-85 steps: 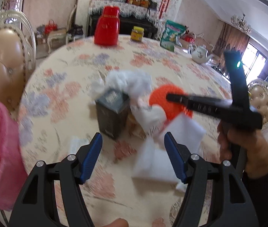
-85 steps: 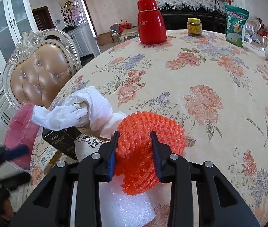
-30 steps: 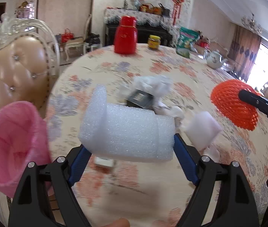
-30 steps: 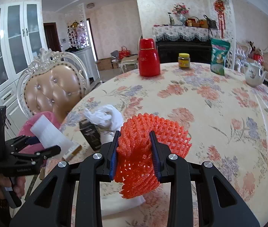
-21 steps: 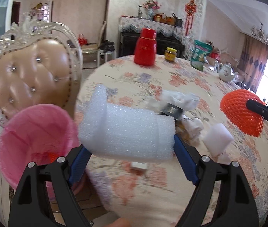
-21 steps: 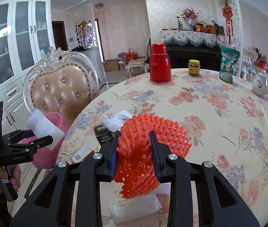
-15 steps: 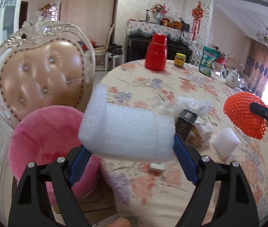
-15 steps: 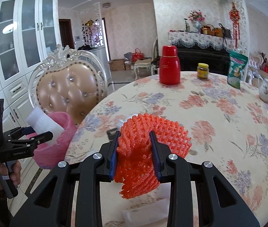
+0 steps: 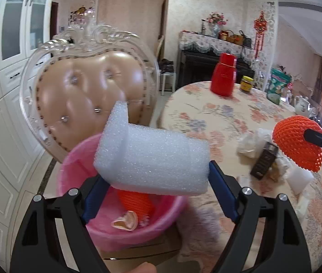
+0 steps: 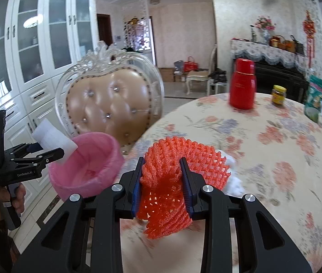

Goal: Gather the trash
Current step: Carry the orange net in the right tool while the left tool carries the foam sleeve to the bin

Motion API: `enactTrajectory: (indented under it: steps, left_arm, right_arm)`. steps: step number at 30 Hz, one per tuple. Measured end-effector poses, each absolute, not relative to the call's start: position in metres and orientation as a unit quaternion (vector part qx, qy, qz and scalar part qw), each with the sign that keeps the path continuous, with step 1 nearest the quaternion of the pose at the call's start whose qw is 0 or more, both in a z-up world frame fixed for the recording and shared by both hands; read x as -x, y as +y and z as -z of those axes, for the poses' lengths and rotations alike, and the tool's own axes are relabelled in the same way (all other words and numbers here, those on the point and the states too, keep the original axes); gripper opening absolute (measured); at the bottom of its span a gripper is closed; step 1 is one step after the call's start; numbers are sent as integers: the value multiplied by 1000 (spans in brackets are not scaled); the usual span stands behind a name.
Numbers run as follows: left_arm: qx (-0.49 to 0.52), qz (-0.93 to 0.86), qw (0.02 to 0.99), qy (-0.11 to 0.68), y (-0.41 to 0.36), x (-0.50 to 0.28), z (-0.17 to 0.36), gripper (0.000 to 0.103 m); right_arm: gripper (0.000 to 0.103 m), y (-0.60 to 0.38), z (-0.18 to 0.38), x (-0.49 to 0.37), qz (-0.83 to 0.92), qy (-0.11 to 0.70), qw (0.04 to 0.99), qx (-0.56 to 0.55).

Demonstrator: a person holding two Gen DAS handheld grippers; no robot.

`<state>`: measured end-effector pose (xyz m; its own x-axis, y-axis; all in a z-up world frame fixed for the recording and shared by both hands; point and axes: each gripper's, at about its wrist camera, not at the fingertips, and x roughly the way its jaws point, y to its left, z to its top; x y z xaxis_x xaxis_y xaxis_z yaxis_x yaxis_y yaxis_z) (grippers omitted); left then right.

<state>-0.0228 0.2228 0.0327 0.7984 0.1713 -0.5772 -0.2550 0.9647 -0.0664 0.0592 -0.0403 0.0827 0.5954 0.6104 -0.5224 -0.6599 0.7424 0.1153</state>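
Note:
My left gripper (image 9: 156, 188) is shut on a white foam sheet (image 9: 154, 157) and holds it above the near rim of the pink trash bin (image 9: 70, 177); the same shows in the right wrist view, with the foam sheet (image 10: 54, 140) over the bin (image 10: 88, 170). The bin holds an orange foam net (image 9: 136, 202) and a peel scrap (image 9: 124, 221). My right gripper (image 10: 162, 183) is shut on an orange foam fruit net (image 10: 172, 182) above the table edge, to the right of the bin; the net also shows in the left wrist view (image 9: 297, 145).
A padded chair (image 9: 88, 97) stands behind the bin. The floral table (image 9: 229, 118) holds crumpled tissue (image 9: 249, 141), a dark box (image 9: 264, 160), white foam pieces (image 9: 299, 179), a red thermos (image 9: 224, 78), a jar (image 9: 245, 83) and a teapot (image 9: 303, 104).
Both grippers swung left from the table toward the bin, each keeping its load. The left one picked up the foam sheet from the table and now holds it over the bin.

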Motion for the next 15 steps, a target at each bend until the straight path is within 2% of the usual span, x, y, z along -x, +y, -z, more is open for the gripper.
enactTrajectory:
  steps: [15]
  left_arm:
    - [81, -154, 937, 303, 289, 44, -27, 81]
  right_arm:
    - [30, 81, -77, -54, -438, 282, 850, 75]
